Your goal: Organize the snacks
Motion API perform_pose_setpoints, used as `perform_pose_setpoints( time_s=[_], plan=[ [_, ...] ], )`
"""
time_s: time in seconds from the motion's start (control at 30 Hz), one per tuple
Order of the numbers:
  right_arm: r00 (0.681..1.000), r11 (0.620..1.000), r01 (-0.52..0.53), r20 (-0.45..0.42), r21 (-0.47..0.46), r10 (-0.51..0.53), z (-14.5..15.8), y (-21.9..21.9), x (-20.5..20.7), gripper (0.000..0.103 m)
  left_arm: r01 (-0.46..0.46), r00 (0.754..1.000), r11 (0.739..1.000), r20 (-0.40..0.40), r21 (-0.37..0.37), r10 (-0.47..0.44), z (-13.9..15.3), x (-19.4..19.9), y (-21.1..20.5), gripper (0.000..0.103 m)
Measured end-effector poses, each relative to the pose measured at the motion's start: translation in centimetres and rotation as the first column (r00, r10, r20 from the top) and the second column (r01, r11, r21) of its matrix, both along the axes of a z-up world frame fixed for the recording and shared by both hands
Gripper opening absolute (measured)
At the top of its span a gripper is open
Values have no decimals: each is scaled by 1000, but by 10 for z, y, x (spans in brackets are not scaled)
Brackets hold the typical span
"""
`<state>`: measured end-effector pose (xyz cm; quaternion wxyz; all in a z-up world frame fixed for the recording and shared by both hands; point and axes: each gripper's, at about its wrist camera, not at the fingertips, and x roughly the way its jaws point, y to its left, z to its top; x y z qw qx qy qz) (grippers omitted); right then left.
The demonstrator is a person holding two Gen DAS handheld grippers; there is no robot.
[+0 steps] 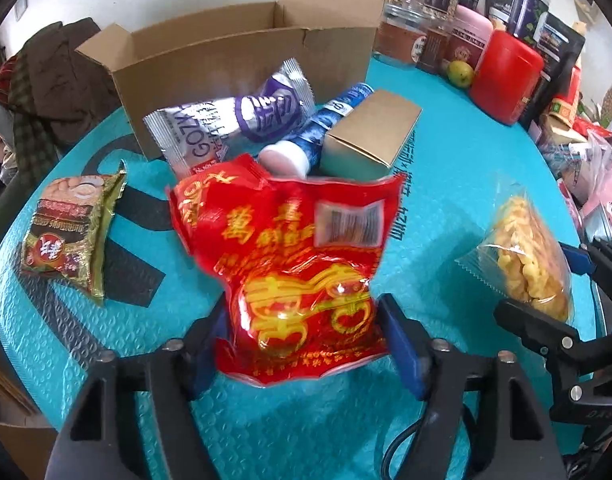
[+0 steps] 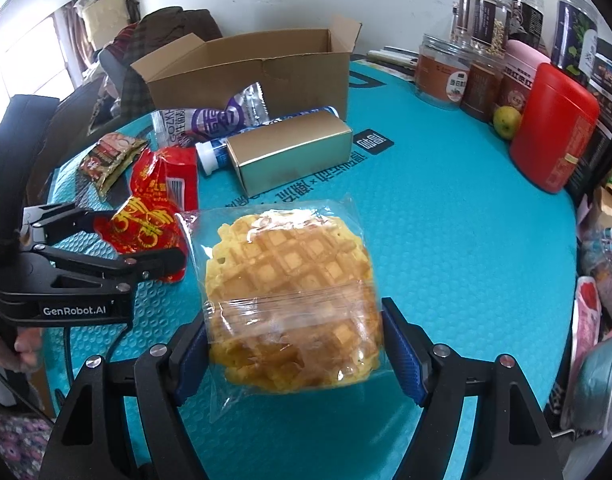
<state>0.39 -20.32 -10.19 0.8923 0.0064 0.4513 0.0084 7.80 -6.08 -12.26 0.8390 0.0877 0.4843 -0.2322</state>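
Observation:
A red snack packet (image 1: pixel 289 264) with gold print sits pinched at its lower end between the blue pads of my left gripper (image 1: pixel 301 332), over the teal table (image 1: pixel 446 184). In the right wrist view the same left gripper (image 2: pixel 141 240) and red packet (image 2: pixel 153 208) show at the left. My right gripper (image 2: pixel 295 344) is shut on a waffle in a clear bag (image 2: pixel 289 280), its pads pressed on both sides. From the left wrist view the waffle bag (image 1: pixel 526 256) and right gripper (image 1: pixel 542 280) appear at the right edge. An open cardboard box (image 2: pixel 257 72) stands at the back.
In front of the box lie a silver and purple packet (image 1: pixel 233 120), a blue bottle (image 1: pixel 326 124) and a gold carton (image 2: pixel 289 148). A brown packet (image 1: pixel 69 232) lies at the left. Jars, a red canister (image 2: pixel 554 136) and a green fruit (image 2: pixel 507 122) line the right rim.

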Motion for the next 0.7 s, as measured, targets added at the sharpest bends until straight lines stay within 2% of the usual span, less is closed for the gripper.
perform_pose_setpoints(
  time_s=[0.37,0.7],
  plan=[
    [999,1000,-9,33,13,9,13,4,-1,77,-12,999,999,33,-43,14,18,-4,14,64],
    [993,998,-61,103,17,59,43,22,11,77,-28,991,992,128,-124,44,70,-10,35,64]
  ],
)
